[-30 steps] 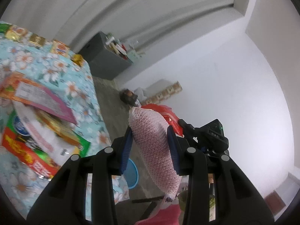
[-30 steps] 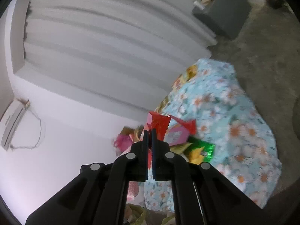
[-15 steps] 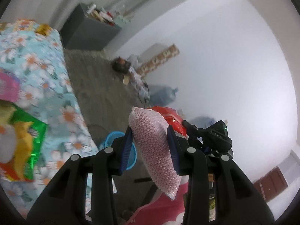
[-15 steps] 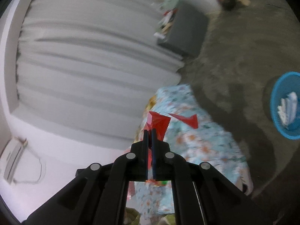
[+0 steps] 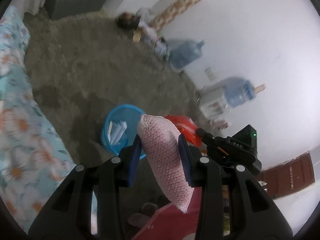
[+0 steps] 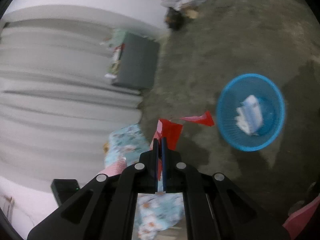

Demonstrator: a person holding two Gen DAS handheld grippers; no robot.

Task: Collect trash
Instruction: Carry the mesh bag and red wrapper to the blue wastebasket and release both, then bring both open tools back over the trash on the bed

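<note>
Bare concrete floor (image 5: 84,64) spreads below us, the blue basket (image 6: 251,112) resting on it. Above the basket, our left gripper (image 5: 160,152) clamps a pink packet (image 5: 166,160); our right gripper (image 6: 159,146) pinches a red wrapper (image 6: 172,132). Both look light, crinkly, best held mid-body.

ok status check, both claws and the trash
Left claw shut on pink patterned packet. Right claw shut on red wrapper. Blue basket on the floor ahead, white trash inside. Nothing in the way.
</note>
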